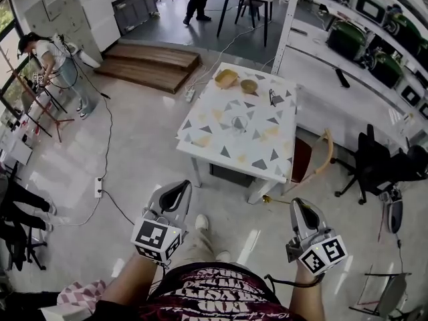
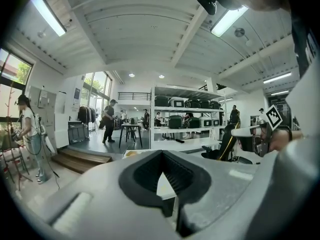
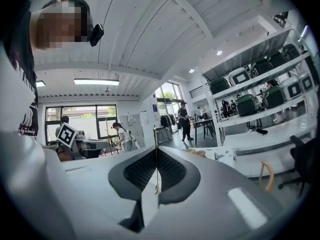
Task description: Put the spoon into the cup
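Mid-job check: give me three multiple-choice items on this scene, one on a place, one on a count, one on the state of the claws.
1. Where on the table do the bowls sit?
A. At its far end
B. At its near edge
C. Under it, on the floor

2. How many bowls are on the table?
A. One
B. Two
C. Four

3. How do the claws of the left gripper and the right gripper stand?
A. Both shut, holding nothing
B. Both wide open
C. Left shut on a spoon

Answers:
1 A: the head view shows the bowls at the end of the table farthest from the person.
2 B: two bowls lie side by side there, the second at.
3 A: in each gripper view the claw tips meet with nothing between them.
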